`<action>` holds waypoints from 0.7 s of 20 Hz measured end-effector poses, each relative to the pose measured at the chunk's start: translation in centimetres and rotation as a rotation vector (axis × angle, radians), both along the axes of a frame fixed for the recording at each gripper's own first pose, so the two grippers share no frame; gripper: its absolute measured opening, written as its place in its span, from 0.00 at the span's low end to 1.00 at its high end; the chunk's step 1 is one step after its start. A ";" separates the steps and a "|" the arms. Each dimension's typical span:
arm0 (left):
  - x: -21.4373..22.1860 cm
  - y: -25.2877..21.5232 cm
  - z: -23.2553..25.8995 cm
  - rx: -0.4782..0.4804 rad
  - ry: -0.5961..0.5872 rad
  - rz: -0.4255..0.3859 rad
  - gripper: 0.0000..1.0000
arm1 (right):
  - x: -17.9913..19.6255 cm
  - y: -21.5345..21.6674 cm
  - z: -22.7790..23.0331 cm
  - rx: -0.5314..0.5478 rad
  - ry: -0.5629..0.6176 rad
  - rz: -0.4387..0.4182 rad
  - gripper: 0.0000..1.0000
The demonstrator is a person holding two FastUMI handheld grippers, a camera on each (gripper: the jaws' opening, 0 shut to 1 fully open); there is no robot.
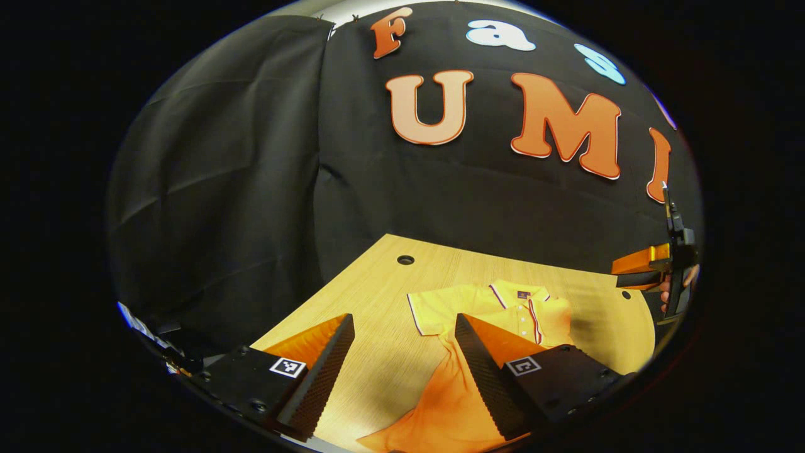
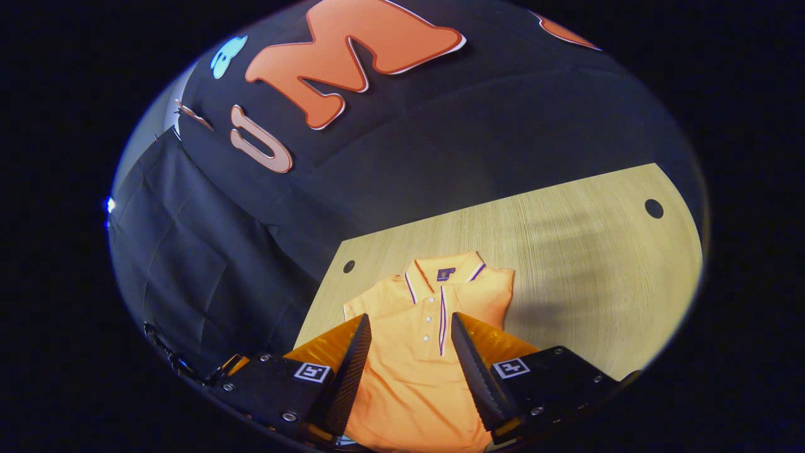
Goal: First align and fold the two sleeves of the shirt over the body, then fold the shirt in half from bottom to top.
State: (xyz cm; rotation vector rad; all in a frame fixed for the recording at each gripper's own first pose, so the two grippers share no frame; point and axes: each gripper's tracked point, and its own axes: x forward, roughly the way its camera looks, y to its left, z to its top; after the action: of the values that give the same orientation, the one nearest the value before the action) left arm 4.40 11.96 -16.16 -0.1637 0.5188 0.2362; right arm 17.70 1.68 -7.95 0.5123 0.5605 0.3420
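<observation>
Left gripper view: I'm holding my left gripper (image 1: pixel 402 327) wide, shirt (image 1: pixel 497 314) lying ahead on the table (image 1: pixel 377 277); right gripper (image 2: pixel 410 330) gaping wide over it.

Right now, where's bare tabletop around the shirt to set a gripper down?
Bare wood lies between the polo shirt and the far-corner cable hole, the widest patch on the table. A narrower strip runs between the collar and the booth wall, near the other hole. Crowded: the near edge, under both open grippers.

Recording booth; black cloth wall (image 1: pixel 220 189); wooden table (image 2: pixel 566 251)
</observation>
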 end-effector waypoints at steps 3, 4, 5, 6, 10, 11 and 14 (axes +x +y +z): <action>2.6 1.4 -2.8 -0.033 0.082 -0.027 0.99 | -2.2 -0.5 0.9 0.030 -0.054 -0.091 0.84; 3.6 1.5 -3.9 -0.052 0.117 -0.045 0.99 | -2.8 -0.8 0.5 0.020 -0.052 -0.125 0.86; 4.8 1.5 -5.0 -0.071 0.150 -0.067 1.00 | -3.6 -1.1 0.0 -0.009 -0.050 -0.161 0.87; 6.1 1.4 -6.0 -0.093 0.173 -0.092 1.00 | -4.4 -1.8 -0.2 -0.041 -0.058 -0.199 0.88; 9.6 1.3 -11.3 -0.119 0.282 -0.176 1.00 | -8.0 -2.9 -0.3 -0.152 -0.070 -0.318 0.91; 10.6 1.0 -12.7 -0.128 0.306 -0.202 1.00 | -9.1 -3.1 -0.4 -0.169 -0.063 -0.342 0.93; 12.9 0.1 -15.2 -0.169 0.373 -0.269 1.00 | -11.6 -3.1 -0.3 -0.159 -0.053 -0.431 0.96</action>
State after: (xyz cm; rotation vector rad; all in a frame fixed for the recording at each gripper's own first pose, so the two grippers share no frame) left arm 17.31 12.08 -31.40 -0.2129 0.9246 -0.0435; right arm 6.06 -1.41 -8.25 0.4551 0.4088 -0.0984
